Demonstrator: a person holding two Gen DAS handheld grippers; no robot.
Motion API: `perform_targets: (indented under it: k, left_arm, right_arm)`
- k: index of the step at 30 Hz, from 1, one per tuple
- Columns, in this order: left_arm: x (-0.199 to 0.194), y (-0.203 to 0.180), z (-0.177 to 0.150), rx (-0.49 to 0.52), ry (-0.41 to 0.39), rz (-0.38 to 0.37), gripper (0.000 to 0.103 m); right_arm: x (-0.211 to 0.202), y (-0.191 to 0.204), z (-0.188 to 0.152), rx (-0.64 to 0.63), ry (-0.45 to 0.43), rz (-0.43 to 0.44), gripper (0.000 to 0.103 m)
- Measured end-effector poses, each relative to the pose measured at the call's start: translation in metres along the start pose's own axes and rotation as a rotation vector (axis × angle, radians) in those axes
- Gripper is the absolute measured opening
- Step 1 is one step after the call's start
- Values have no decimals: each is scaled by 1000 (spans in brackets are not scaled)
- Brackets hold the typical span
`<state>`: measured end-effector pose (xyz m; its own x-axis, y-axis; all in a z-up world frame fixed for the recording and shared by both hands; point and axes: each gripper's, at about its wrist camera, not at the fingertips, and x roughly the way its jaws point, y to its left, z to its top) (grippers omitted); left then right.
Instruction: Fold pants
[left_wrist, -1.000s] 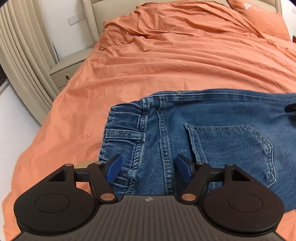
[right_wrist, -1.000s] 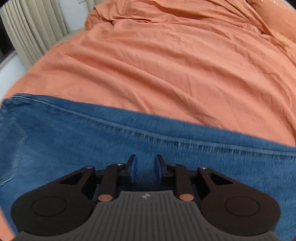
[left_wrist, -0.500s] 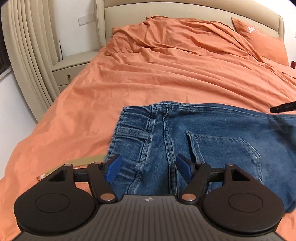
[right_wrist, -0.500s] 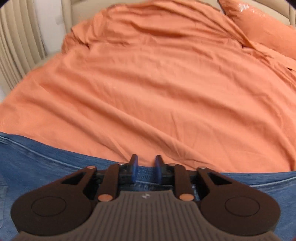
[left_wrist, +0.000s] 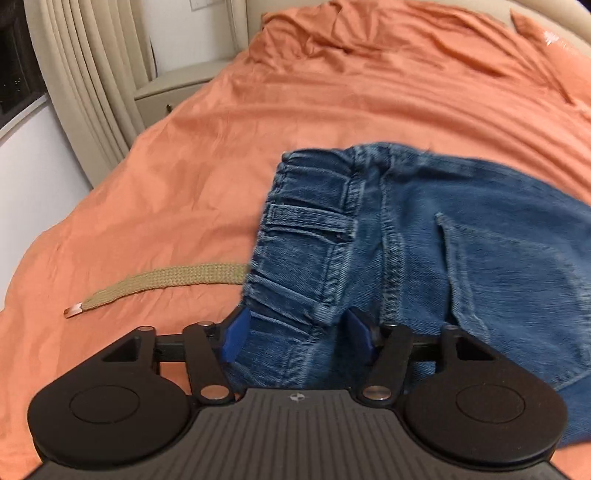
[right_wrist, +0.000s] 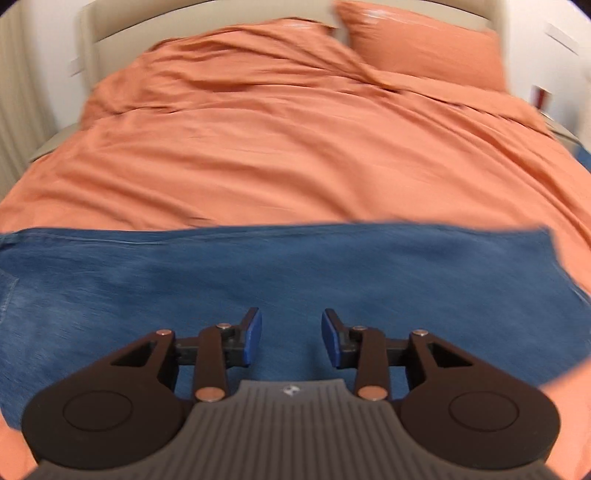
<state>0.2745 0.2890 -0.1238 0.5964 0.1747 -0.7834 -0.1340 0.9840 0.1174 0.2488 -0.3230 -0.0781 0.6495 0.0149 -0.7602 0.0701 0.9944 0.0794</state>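
1. Denim fills the left wrist view: the pants (left_wrist: 424, 251) lie flat on the orange bedspread (left_wrist: 184, 177), back side up, with the gathered waistband (left_wrist: 306, 229) at their left end and a back pocket (left_wrist: 517, 280) to its right.
2. Same view: the left gripper (left_wrist: 297, 332) stands wide, one blue pad on each side of the waistband's near corner. Cloth lies between the jaws, but the pads do not look pressed on it, so I judge it is lined up for a pinch, not holding. That corner is a sensible place to take hold, as the thick band gives a firm edge to lift.
3. Same view: a tan woven belt (left_wrist: 162, 284) trails out from the waistband onto the bedspread, well clear of the jaws.
4. Right wrist view, blurred: the pants (right_wrist: 295, 280) stretch across as one blue band, the hem end (right_wrist: 554, 258) at the right, orange bedding and a pillow (right_wrist: 424, 44) beyond.
5. Same view: the right gripper (right_wrist: 291, 341) hangs over the leg with its jaws partly apart, having just been opening; nothing is between them. It is probably heading for the hem, so both ends can be brought together.
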Motion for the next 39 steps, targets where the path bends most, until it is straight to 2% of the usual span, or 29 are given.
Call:
perform_targets:
  k: [2, 4, 6, 9, 13, 18, 22, 28, 29, 31, 32, 33, 37, 39]
  left_arm:
    - [0, -2, 4, -10, 23, 23, 76]
    - [-10, -9, 9, 18, 21, 59, 70]
    - [-28, -18, 13, 55, -19, 105, 70]
    - [-56, -34, 20, 93, -83, 130, 70]
    - [-79, -66, 33, 83, -100, 53, 70]
    - [-78, -130, 38, 140, -80, -28, 68]
    - [-67, -184, 40, 209, -63, -92, 65]
    - [-47, -244, 49, 311, -46, -117, 65]
    - [-43, -251, 49, 316, -40, -121, 65]
    - [-35, -264, 48, 314, -30, -134, 64]
    - [-32, -269, 47, 312, -31, -142, 62]
    - [-30, -273, 46, 311, -37, -152, 60]
    - [-28, -292, 43, 312, -52, -211, 59]
    - [-26, -303, 41, 331, -53, -247, 59]
  right_arm:
    - [-20, -37, -4, 65, -7, -40, 38]
    - [-42, -74, -8, 140, -25, -65, 39]
    - [-66, -112, -12, 222, -52, -79, 44]
    - [-94, -159, -17, 324, -99, -106, 45]
    - [-105, -211, -24, 434, -137, -98, 44]
    - [-79, -258, -33, 588, -147, -33, 36]
    - [-40, -282, -40, 689, -157, 26, 36]
    - [18, -311, -52, 809, -116, 74, 36]
    - [25, -315, -55, 834, -117, 94, 33]
    - [33, -319, -57, 863, -114, 114, 19]
    - [33, -320, -57, 860, -117, 115, 8]
    - [28, -320, -56, 846, -134, 121, 1]
    - [-17, -312, -42, 711, -268, 159, 0]
    - [-26, -310, -42, 664, -272, 129, 0]
